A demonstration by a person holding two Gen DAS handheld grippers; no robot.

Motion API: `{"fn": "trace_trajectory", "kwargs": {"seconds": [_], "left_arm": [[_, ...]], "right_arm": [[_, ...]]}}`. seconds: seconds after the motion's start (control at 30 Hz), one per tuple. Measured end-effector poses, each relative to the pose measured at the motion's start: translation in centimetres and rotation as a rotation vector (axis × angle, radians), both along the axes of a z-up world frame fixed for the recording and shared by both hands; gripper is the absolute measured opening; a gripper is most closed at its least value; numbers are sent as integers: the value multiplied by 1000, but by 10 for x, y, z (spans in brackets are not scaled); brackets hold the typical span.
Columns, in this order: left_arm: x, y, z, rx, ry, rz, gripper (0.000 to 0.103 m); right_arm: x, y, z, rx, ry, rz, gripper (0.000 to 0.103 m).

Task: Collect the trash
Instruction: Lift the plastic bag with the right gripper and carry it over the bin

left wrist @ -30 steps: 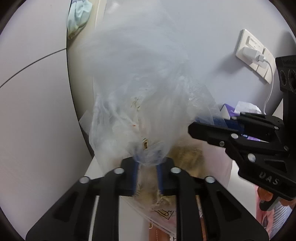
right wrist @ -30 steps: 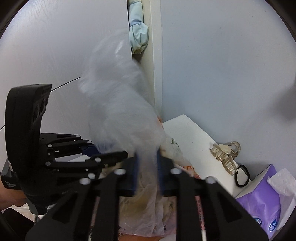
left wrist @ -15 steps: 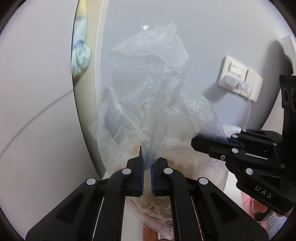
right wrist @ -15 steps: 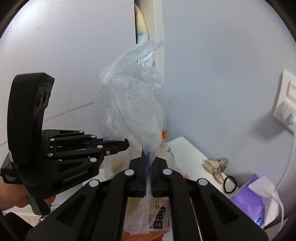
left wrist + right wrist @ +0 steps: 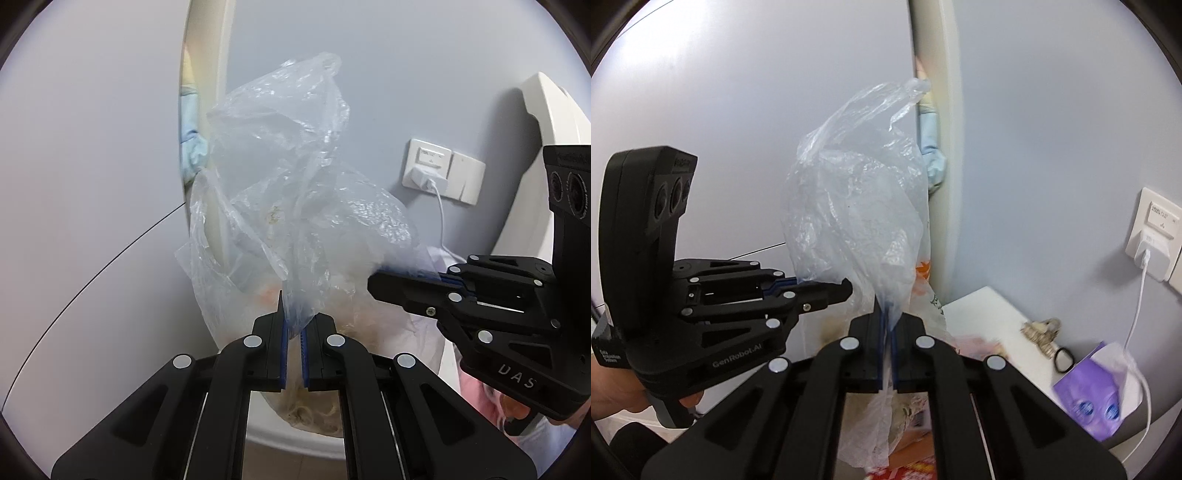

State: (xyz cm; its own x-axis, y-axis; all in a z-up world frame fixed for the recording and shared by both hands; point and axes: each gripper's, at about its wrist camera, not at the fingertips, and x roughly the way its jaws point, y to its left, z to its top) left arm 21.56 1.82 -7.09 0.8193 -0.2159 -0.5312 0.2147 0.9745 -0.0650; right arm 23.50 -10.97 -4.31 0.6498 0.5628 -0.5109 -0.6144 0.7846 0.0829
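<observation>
Pale walls meet at a cream door frame (image 5: pixel 216 110), with a socket (image 5: pixel 441 175) and a plugged-in charger further along. I have both tongs pinched onto the clear trash bag (image 5: pixel 295 206), one on each side of its mouth. The left tongs (image 5: pixel 293 334) are narrowed on a fold of film, and the right tongs (image 5: pixel 886 338) are clamped nearly flat on the other edge. Both sets have just been closing with the plastic between them. The bag hangs between the two grips, clear of the bench (image 5: pixel 990 314), its upper film bunched and standing up in front of the door frame.

As I judge it, the gathering is mostly done: the bag already holds crumpled paper and brownish scraps low down. What remains is closing the mouth and carrying it off.

From the left wrist I can see into the bag's belly, where the scraps sit, and the right tongs (image 5: pixel 373 284) biting the film from the side. The right wrist alone gives me the bench with a hair clip (image 5: pixel 1041 330), a black hair tie (image 5: pixel 1063 358) and a purple tissue pack (image 5: pixel 1097 395). It also shows printed packaging under the bag.
</observation>
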Motion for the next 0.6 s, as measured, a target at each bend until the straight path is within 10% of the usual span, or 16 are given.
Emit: {"fn": "trace_trajectory", "kwargs": {"seconds": [0.6], "left_arm": [[-168,94,-48,-25,65,194,4]], "right_arm": [[-137,93,-42,-19,74,197,5]]}}
